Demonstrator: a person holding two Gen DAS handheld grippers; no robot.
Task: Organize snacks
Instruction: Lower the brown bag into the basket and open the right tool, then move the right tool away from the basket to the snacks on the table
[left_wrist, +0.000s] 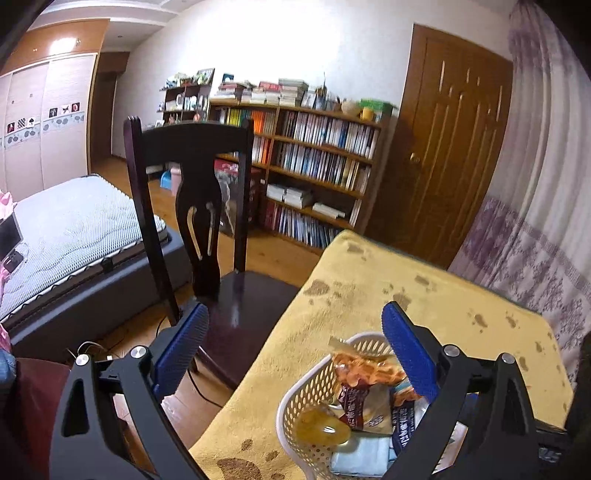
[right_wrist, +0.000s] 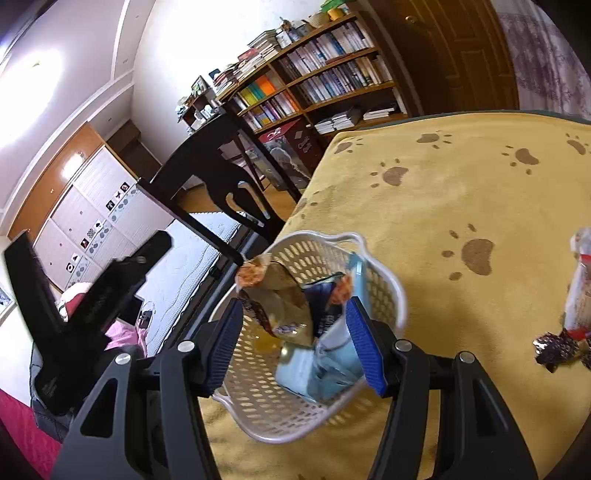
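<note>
Both grippers spread wide, holding nothing: right gripper (right_wrist: 295, 332) hovers over white perforated plastic basket (right_wrist: 384, 280) of snack packets on yellow paw-print tablecloth (right_wrist: 461, 192), left gripper (left_wrist: 295, 347) beside it.

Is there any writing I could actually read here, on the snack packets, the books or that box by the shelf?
None reads clearly.
Snack packets in the white basket: the brown packet and the dark blue packet carry white print, too blurred to read.
Red box by the bookshelf: white lettering, too small.
Book spines: too small.
Wardrobe doors: card-suit picture stickers, no words.
</note>
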